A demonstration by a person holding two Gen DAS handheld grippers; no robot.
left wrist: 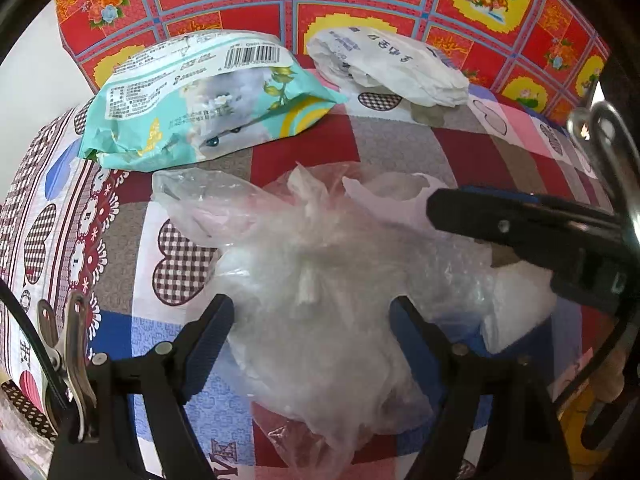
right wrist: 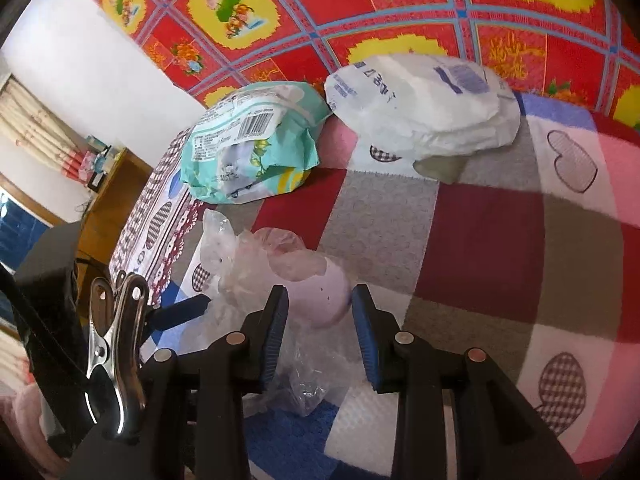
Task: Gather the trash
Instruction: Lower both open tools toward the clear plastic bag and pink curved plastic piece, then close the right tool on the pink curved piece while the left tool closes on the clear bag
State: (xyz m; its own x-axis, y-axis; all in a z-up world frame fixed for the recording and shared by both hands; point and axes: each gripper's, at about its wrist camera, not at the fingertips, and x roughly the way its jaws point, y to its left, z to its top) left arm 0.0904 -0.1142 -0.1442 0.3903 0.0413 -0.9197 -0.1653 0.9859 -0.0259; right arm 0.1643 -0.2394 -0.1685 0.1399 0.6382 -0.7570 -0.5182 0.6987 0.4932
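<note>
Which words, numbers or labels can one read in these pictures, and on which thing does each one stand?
Teal wrapper: a barcode and blocks of small print, too small and blurred to read.
White packet: blue characters, seemingly Korean, and a blue label block, too blurred to quote.
Patchwork bedsheet: a large printed letter, perhaps "V", cut off at the edge.
Clear plastic bag: no text.

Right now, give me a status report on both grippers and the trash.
Left gripper open, straddling clear plastic bag. Right gripper open over bag's far edge, nothing gripped. Teal wrapper and white packet still on bedspread. Nothing blocking.
</note>
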